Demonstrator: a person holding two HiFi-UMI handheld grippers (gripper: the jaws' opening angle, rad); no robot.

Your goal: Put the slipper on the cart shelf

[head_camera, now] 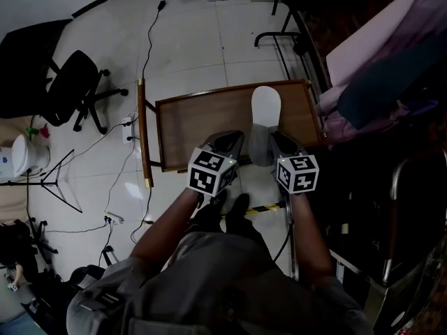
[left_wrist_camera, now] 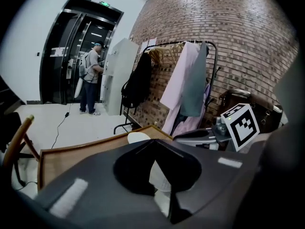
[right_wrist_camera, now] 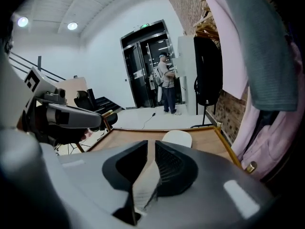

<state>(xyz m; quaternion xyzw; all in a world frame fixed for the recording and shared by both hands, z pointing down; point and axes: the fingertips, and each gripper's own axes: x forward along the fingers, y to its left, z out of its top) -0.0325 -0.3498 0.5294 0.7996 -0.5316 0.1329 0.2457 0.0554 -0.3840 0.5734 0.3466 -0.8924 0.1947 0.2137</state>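
Up close, the right gripper (right_wrist_camera: 148, 144) has its jaws parted by only a thin slit, and they press on nothing. A pale strip shows through the slit; it is probably the shelf or the slipper's edge, but the right gripper view is too cramped to be sure. The left gripper (left_wrist_camera: 152, 141) has its jaw tips drawn together, with a white patch showing in the wedge behind them. I see nothing clearly pinched there.

From the head view, the left gripper (head_camera: 237, 137) and right gripper (head_camera: 274, 137) point in side by side, flanking the heel end of the slipper (head_camera: 266, 107). It lies flat on the cart shelf (head_camera: 202, 124), a brown wooden tray with a raised rim, toward that shelf's right end, with its white toe pointing away from the person. The same toe shows just ahead of the jaws in the right gripper view (right_wrist_camera: 177, 138) and in the left gripper view (left_wrist_camera: 137, 137).

The person's dark shoes (head_camera: 227, 208) stand on the white tiled floor just short of the cart. To the right hangs a clothes rack with pink and grey garments (right_wrist_camera: 248, 70) against a brick wall (left_wrist_camera: 224, 37). A black office chair (head_camera: 73, 89) sits well to the left, with a cable (head_camera: 148, 40) trailing across the floor beyond it. Farther off, a person with a backpack (left_wrist_camera: 90, 78) stands by dark glass doors.
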